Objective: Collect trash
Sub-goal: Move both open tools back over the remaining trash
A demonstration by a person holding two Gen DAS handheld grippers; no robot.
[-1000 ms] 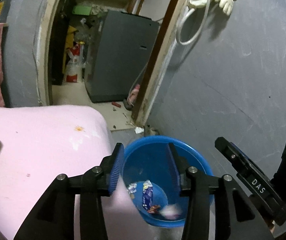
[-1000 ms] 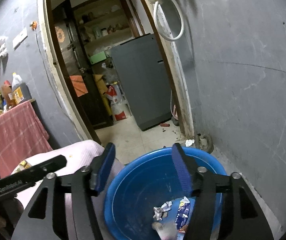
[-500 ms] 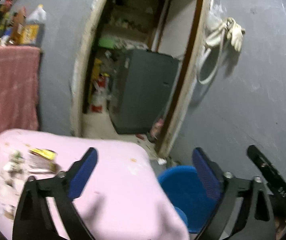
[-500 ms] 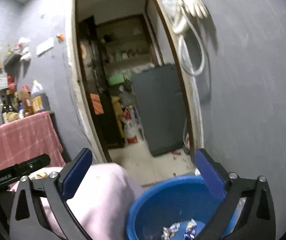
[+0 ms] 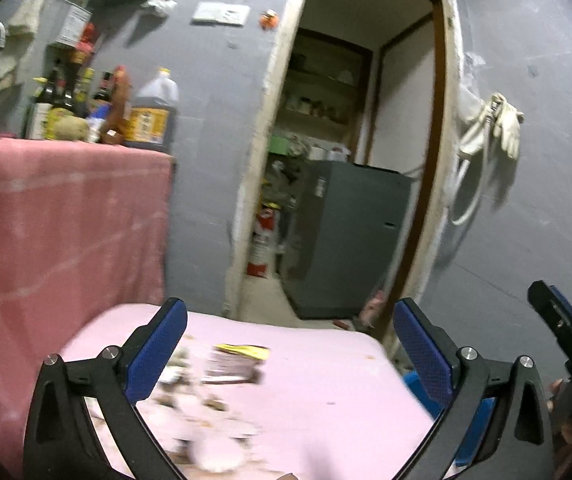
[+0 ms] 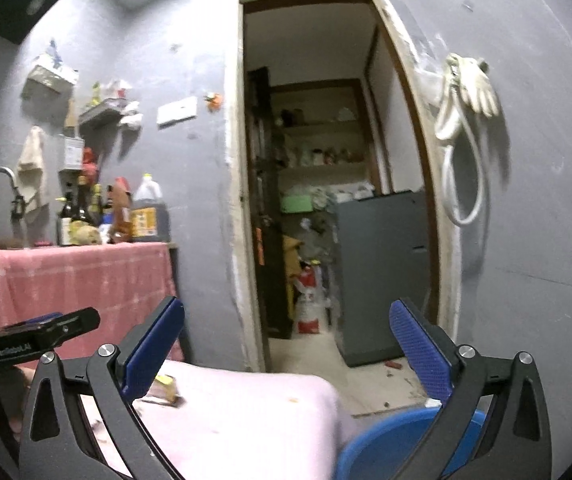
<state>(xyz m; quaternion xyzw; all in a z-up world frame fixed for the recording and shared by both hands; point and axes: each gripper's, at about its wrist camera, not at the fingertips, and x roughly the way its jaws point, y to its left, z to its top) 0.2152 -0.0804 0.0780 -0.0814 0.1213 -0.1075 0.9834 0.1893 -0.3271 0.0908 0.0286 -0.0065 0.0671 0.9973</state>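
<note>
- Step: between pickups, I judge; both tools empty, heading for the litter on the pink worktop (image 5: 326,384).
- Left gripper (image 5: 290,344) jaws have just been opening, now spread wide, nothing between them; right gripper (image 6: 286,344) the same.
- Yellow-edged wrapper (image 5: 234,362) and blurred scraps (image 5: 190,392) lie low between left jaws, not touched.
- Blue basin (image 6: 390,440) sits beside worktop, lower right.
- Next: drop onto wrapper, pinch.
</note>
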